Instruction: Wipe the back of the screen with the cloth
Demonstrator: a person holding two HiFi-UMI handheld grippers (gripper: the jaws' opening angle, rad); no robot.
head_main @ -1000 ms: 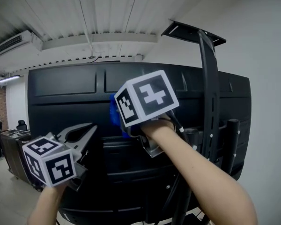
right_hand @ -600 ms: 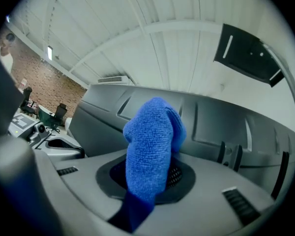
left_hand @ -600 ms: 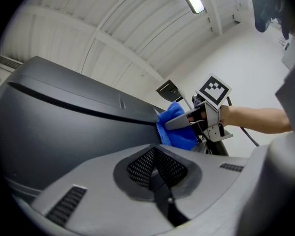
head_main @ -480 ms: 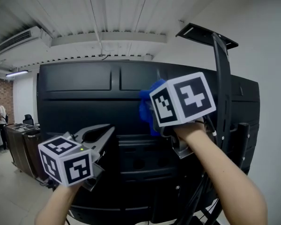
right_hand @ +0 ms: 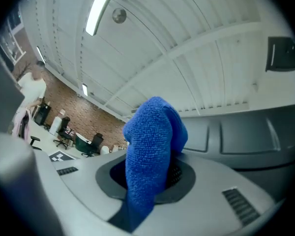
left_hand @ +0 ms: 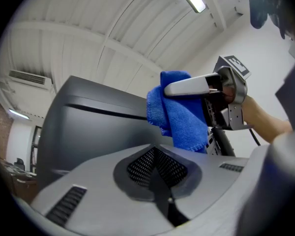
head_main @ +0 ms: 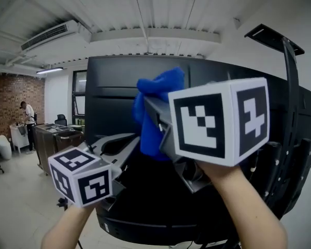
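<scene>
The back of the screen (head_main: 119, 97) is a big black panel that fills the middle of the head view. A blue cloth (head_main: 154, 113) hangs bunched from my right gripper (head_main: 151, 108), which is shut on it. The cloth is up at the panel's top edge; whether it touches the panel I cannot tell. In the right gripper view the cloth (right_hand: 150, 151) stands up from between the jaws, with the screen back (right_hand: 246, 136) behind it. My left gripper (head_main: 128, 141) is lower left, before the panel, shut and holding nothing. In its own view the cloth (left_hand: 179, 109) hangs above its jaws.
A black stand pole (head_main: 294, 102) with a top bracket rises at the screen's right, close to a white wall. Far left, a person (head_main: 27, 119) stands by desks (head_main: 57, 134) before a brick wall. An air conditioner (head_main: 52, 34) hangs overhead.
My right gripper has lifted the cloth from the middle of the panel up to its top edge and closer to the head camera. The left gripper has stayed low and shut.
</scene>
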